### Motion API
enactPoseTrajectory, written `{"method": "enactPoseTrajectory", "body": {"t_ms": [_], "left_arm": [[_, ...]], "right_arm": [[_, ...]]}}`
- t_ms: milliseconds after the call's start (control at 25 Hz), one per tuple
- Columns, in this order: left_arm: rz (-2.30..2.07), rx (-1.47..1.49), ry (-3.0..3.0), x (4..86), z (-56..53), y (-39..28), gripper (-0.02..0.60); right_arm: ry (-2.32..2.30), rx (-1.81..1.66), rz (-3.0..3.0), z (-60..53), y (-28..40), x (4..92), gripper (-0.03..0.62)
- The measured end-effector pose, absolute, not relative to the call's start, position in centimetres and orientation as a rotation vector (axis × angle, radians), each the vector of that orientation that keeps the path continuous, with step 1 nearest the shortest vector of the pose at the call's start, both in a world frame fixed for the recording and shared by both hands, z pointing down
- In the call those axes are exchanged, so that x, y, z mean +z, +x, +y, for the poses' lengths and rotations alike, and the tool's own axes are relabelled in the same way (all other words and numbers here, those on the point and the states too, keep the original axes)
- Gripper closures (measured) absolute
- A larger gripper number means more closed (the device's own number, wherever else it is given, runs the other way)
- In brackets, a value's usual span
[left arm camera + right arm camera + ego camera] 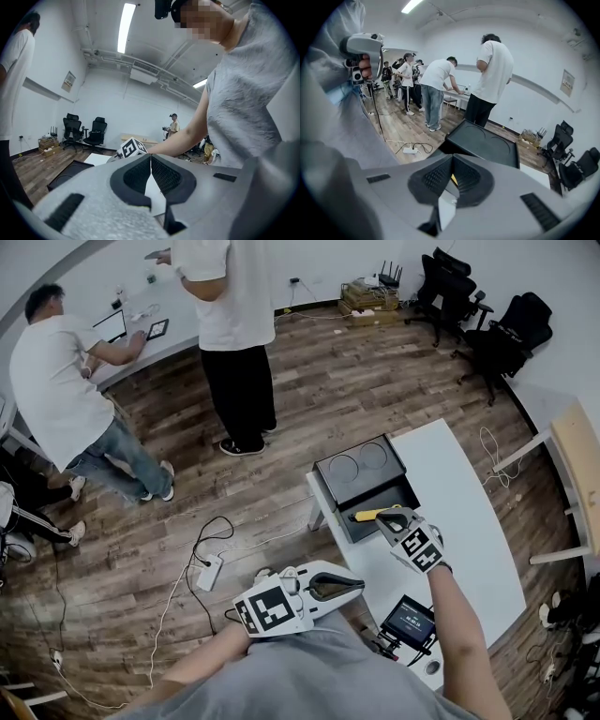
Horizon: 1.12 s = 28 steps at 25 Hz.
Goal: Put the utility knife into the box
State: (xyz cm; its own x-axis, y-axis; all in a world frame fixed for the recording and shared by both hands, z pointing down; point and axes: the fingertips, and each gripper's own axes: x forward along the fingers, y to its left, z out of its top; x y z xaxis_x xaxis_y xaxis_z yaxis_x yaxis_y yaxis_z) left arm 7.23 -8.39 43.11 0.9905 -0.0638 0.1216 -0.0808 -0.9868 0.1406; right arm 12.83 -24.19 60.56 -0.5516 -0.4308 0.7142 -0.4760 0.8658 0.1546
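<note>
A black box (375, 507) stands open on the white table (469, 521), its lid (361, 467) tipped back. The yellow utility knife (368, 515) lies inside it near the front wall. My right gripper (392, 518) hovers at the knife's right end with its jaws closed tip to tip. In the right gripper view only a yellow sliver of the knife (453, 179) shows through the gap behind the tips, with the box lid (483, 143) beyond. My left gripper (354, 584) is shut and empty, held low by the table's left front edge, away from the box.
A small screen device (408, 620) sits at the table's front edge near my body. Cables and a power strip (208, 572) lie on the wood floor to the left. Two people (234, 334) stand at a far desk, and office chairs (487, 315) are at the back right.
</note>
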Motion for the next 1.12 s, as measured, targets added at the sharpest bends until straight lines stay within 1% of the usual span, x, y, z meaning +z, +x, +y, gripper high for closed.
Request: {"method": "enactPoseTrajectory", "body": {"t_ms": [560,1120], "left_arm": [[-0.059,0.181,3.004,43.1,-7.7,7.8,0.563],[-0.024,0.18,3.01,43.0,-7.0,8.9,0.563]], "right_arm": [[0.734,0.014,-2.365,-21.7,11.2,55.9,0.565],[0.807,-0.027,-2.426,-19.2,11.3,53.3,0.565]]}}
